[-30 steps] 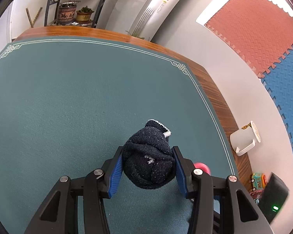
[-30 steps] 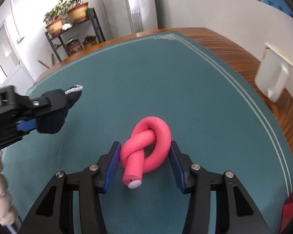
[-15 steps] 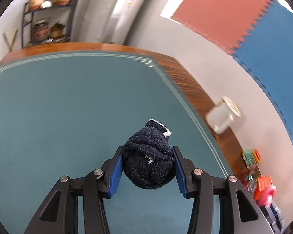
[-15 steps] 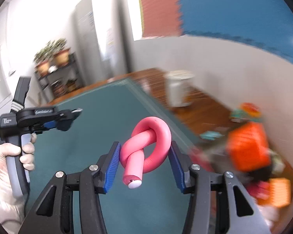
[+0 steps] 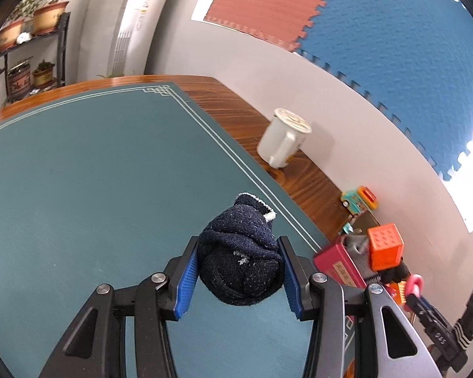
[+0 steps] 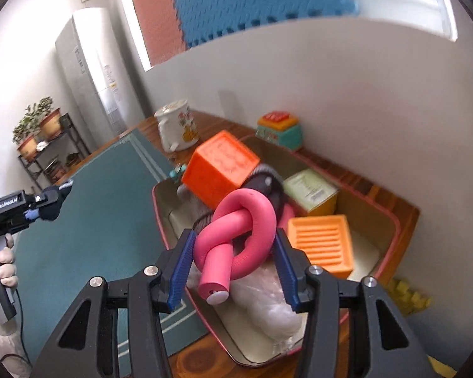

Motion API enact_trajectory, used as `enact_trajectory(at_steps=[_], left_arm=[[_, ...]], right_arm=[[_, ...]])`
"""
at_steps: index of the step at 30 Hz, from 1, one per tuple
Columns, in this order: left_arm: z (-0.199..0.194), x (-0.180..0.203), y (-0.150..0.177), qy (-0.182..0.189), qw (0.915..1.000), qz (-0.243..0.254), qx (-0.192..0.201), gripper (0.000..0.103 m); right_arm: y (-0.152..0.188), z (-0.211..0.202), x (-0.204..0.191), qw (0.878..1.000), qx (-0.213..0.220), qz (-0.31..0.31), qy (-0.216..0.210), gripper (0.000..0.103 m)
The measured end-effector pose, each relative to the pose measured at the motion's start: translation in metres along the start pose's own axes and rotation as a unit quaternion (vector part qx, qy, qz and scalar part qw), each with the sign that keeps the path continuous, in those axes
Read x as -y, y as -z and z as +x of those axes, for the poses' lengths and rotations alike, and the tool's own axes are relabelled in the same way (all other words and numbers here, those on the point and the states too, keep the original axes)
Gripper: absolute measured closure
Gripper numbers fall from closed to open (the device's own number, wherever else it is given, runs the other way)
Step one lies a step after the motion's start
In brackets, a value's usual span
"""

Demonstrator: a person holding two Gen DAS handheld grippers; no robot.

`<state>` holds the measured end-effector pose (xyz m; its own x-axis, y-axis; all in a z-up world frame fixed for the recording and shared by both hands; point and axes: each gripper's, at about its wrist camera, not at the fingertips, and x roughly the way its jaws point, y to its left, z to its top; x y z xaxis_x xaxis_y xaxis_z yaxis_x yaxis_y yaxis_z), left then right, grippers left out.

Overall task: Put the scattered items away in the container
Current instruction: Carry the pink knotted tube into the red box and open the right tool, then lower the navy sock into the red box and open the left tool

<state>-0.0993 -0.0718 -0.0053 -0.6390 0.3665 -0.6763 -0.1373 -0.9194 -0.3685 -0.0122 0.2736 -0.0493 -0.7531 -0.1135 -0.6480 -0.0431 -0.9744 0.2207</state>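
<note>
My left gripper is shut on a rolled dark navy sock and holds it above the green mat. It also shows at the left of the right wrist view. My right gripper is shut on a knotted pink foam tube, held over the red-rimmed container. The container holds an orange cube, an orange ridged tray, a green box and a white plastic bag. In the left wrist view the container sits at the right, past the mat's edge.
A white mug stands on the wooden table edge by the wall. A teal and orange toy sits behind the container. Yellow blocks lie to its right. A plant shelf stands at the far end.
Both grippers swung right with their loads. The right gripper carried the pink tube from over the mat to above the container. The container has come into the left wrist view.
</note>
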Motion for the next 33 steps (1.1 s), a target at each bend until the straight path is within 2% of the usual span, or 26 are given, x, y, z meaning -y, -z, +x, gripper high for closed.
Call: enact_trajectory(at_steps=[4,12,14,16,18,22,33], left_arm=[[0.008,0.019,0.005,0.002,0.9999,0.012,-0.01,0.054],[0.021,0.054,0.017,0.012,0.9982,0.047,-0.035,0.054],[0.023,0.064,0.019,0.017,0.9975,0.057,-0.037,0.054],[0.026,0.078,0.02,0.025,0.9964,0.07,-0.04,0.054],[0.029,0.093,0.021,0.036,0.995,0.082,-0.044,0.054],[0.038,0.125,0.028,0.067,0.9903,0.106,-0.06,0.054],[0.064,0.202,0.062,0.112,0.9734,0.178,-0.091,0.054]], right_arm=[[0.003,0.019,0.003,0.999,-0.025,-0.013,0.03,0.05],[0.008,0.004,0.003,0.999,-0.021,-0.025,0.024,0.048],[0.012,-0.006,0.015,1.0,-0.007,-0.016,0.011,0.047],[0.014,-0.021,0.022,1.0,0.022,-0.005,0.011,0.03],[0.015,-0.036,0.025,0.998,0.053,-0.001,0.018,0.026],[0.011,-0.055,0.036,0.996,0.087,0.014,0.018,0.026],[0.014,-0.05,0.068,0.994,0.09,0.056,0.016,0.026]])
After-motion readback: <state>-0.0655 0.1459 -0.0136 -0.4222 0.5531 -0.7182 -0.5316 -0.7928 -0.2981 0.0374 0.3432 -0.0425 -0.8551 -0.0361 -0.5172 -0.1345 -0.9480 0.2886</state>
